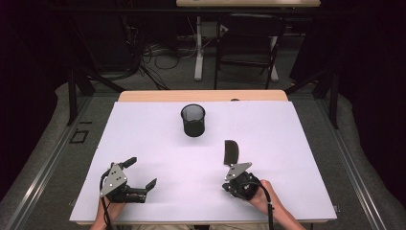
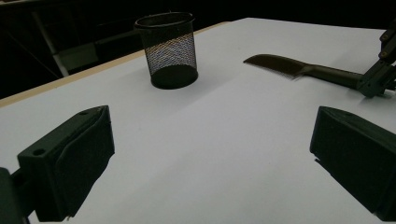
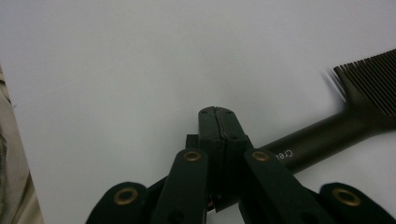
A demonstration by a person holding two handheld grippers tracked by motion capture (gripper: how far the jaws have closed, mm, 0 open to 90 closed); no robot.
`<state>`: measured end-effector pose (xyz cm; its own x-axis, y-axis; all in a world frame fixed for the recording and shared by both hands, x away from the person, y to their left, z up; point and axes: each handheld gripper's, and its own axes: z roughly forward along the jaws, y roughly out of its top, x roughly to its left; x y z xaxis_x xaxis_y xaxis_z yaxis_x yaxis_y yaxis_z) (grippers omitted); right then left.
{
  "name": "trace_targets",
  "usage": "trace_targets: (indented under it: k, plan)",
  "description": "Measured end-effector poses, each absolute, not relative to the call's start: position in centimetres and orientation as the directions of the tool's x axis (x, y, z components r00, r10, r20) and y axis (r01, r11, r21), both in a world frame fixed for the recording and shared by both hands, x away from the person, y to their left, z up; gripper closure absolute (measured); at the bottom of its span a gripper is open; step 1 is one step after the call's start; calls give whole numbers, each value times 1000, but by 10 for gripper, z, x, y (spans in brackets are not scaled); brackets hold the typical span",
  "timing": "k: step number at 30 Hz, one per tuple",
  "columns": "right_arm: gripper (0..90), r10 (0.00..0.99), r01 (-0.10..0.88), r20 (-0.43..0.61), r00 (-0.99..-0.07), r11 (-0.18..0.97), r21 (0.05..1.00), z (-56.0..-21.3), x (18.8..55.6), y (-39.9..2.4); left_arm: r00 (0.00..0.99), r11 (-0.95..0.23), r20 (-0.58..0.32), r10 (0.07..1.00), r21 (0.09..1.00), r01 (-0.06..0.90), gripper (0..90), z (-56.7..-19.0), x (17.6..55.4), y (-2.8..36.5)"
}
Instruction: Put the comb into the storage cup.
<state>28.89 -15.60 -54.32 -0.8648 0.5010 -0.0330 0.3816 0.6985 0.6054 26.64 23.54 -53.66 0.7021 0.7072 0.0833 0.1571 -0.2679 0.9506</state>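
black plastic comb [image 1: 231, 152] lies flat on the white table [image 1: 143, 139], its long axis running away from the person, toothed end far, handle end near; the right gripper [image 1: 233, 178] sits at that near end, and in the right gripper view its jaws are pressed together with the comb's handle [image 3: 308, 140] passing beside and under them; whether the handle is truly pinched between them i cannot tell, since the tips look closed on themselves; the teeth [image 3: 373, 79] fan out ahead and to the right of the jaws; the left gripper [image 1: 139, 175] rests well apart on the person's left, jaws spread wide and holding nothing, as its own view shows with bare table between the two pads; the black mesh cup [image 1: 193, 120] stands upright farther up the table, beyond the comb's toothed end and a little to the left of it; judged from this, the right hand is plainly the nearer one to the comb, and any carry toward the cup would run forward and slightly leftward, with the comb needing to tip from lying flat toward upright to go in.
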Motion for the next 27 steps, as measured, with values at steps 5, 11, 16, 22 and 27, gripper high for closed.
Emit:
trace_targets:
  k: [5, 11, 16, 22, 27]
  plan:
    - [900, 504, 387, -31, -863, 700, 600, -542, 290, -159, 701, -267, 81, 708, 950, 161, 0, -537, 268, 236]
    - [900, 511, 398, -30, -859, 703, 590, -541, 291, -162, 707, -265, 81, 702, 952, 153, 0, -536, 266, 235]
    - [900, 517, 404, -32, -855, 705, 583, -539, 292, -164, 707, -268, 83, 703, 951, 154, 0, -536, 267, 236]
    - [900, 528, 415, -40, -849, 711, 568, -540, 293, -167, 705, -267, 82, 704, 951, 155, 0, -536, 267, 236]
    - [900, 538, 421, -51, -841, 712, 563, -538, 295, -171, 704, -263, 80, 706, 952, 156, 0, -536, 267, 236]
